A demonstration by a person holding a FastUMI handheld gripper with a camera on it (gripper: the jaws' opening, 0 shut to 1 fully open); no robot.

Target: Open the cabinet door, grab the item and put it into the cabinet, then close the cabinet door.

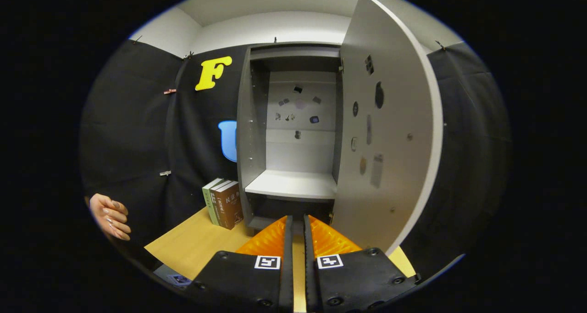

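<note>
My claw (298,223) is nearly pinched together, holding nothing. Ahead, the cabinet door (390,134) stands open. Books (224,204) sit on the counter (197,242) beside the cabinet (293,184).

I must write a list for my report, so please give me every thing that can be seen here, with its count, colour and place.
Tall grey cabinet: one, grey, standing on the table just beyond the tongs, its inside shelf bare.
Grey cabinet door: one, grey, swung open to the right of the cabinet, small stickers on its inner face.
Upright books: three, two green and one brown, standing on the table against the cabinet's left side.
Light wooden table: one, light wood, under the cabinet and books.
Person's hand: one, far left of the books, beside the table, holding nothing.
Tongs: one pair, fingers nearly together with nothing between them, pointing at the cabinet's base.
</note>
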